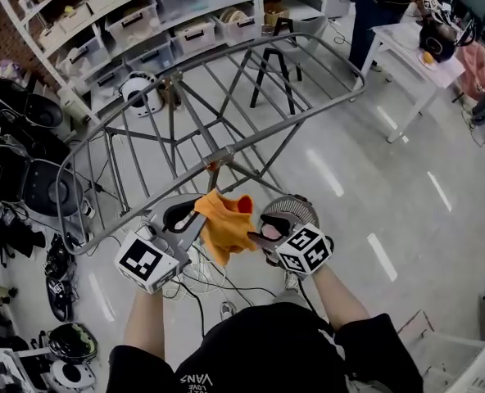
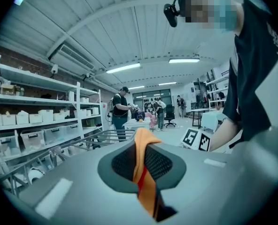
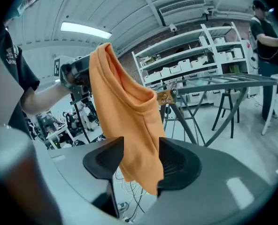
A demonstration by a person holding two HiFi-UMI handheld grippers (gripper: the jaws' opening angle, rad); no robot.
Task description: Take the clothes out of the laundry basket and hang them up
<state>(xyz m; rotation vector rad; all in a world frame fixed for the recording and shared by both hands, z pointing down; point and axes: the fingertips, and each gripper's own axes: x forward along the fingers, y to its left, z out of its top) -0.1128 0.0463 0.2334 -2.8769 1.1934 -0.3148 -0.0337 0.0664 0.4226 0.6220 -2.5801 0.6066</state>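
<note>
Closest in, the left gripper [image 2: 140, 165] has its jaws pressed together on a fold of an orange garment [image 2: 143, 146], with a strip of red showing in the cloth at the pinch. From the head view, this left gripper [image 1: 195, 210] holds the garment's [image 1: 224, 228] top corner, and the cloth hangs in a bunch between the two tools. The right gripper [image 3: 140, 165] stands with its jaws well apart; the lower part of the orange garment [image 3: 125, 111] hangs down through the gap, its edge close against the right-hand pad, though the pads do not clamp it. In the head view the right gripper [image 1: 259, 234] sits just beside the cloth's right edge, at about the same height as the left one.

Just beyond the garment is a grey metal drying rack [image 1: 218, 158], its wide frame spread open and bare of clothes, and the cloth is held near its front rail. Loose cables [image 1: 210, 277] lie on the pale floor below the grippers. White shelving [image 1: 144, 15] with storage bins runs along the far side behind the rack. Well apart, at the upper right, another person [image 1: 382, 6] stands at a white table [image 1: 414, 72].
</note>
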